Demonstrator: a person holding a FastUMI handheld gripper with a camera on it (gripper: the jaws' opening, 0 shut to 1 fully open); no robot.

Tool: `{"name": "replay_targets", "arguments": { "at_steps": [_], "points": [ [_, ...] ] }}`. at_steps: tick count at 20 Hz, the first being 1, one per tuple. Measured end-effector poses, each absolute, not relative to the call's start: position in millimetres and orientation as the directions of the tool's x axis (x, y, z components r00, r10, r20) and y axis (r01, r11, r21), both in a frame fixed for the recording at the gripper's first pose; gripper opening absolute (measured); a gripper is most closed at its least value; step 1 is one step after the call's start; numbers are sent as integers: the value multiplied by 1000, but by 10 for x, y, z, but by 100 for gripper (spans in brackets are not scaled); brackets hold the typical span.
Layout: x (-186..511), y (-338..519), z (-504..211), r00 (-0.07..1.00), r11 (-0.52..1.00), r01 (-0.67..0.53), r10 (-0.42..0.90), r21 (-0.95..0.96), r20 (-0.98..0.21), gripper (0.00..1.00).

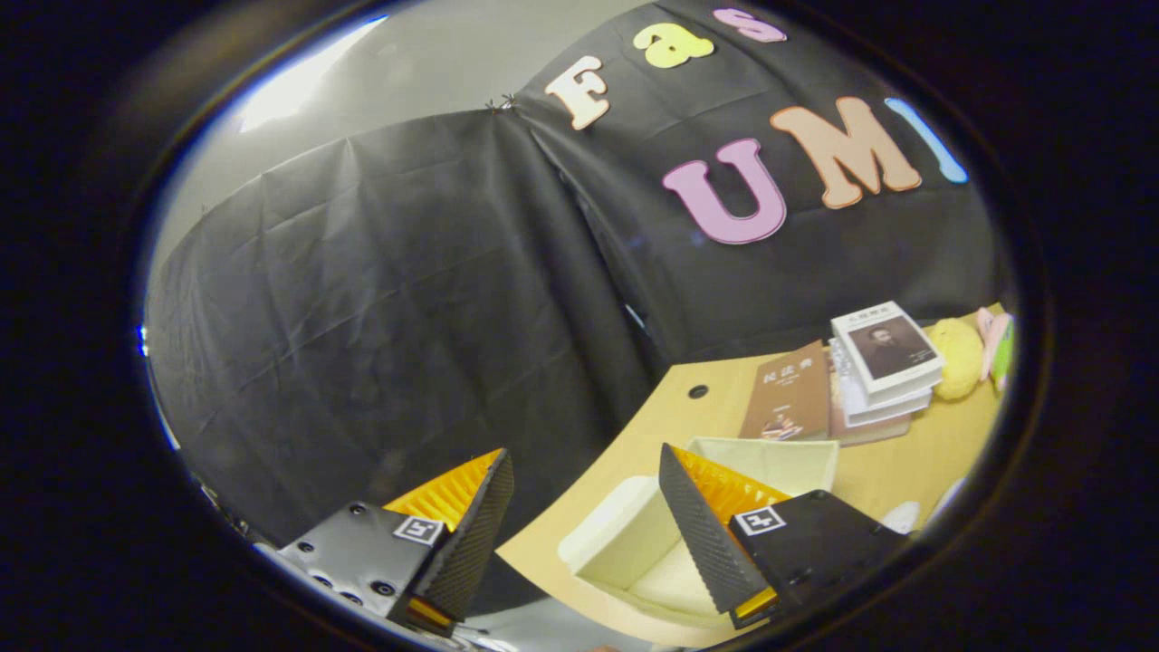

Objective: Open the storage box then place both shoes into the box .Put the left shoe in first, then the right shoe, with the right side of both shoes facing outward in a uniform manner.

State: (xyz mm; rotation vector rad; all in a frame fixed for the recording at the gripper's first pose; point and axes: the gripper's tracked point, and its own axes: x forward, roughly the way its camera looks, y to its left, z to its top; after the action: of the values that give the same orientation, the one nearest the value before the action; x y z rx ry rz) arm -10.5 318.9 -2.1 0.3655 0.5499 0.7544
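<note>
The tongs (pixel 584 484) stand spread wide with nothing between their fingers, tilted so the counter (pixel 892 471) slopes across the view. Just ahead of the right finger (pixel 702 534) sits the storage box (pixel 634 543), cream-coloured and open at the top, its pale inside showing; part of it is hidden behind that finger. Its long axis runs from the near counter edge away toward the books, and its far wall (pixel 779 457) rises beyond the fingertip. The left finger (pixel 471 534) hangs off the counter's edge, over the black cloth wall. Between box and books lies a bare strip of counter, with a small dark hole (pixel 697 391) near the back edge. Beyond, a brown book (pixel 788 394) lies flat beside a stack of books (pixel 883 362), and a yellow plush toy (pixel 958 358) sits just past the stack
</note>
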Motion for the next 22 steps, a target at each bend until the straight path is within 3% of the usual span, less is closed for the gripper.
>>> {"name": "replay_targets", "arguments": {
  "at_steps": [12,22],
  "points": [
    [174,1431,-738,726,862,-435,506,260,-466,100],
    [105,592,-1648,688,912,-359,402,199,-605,100]
  ]
}}
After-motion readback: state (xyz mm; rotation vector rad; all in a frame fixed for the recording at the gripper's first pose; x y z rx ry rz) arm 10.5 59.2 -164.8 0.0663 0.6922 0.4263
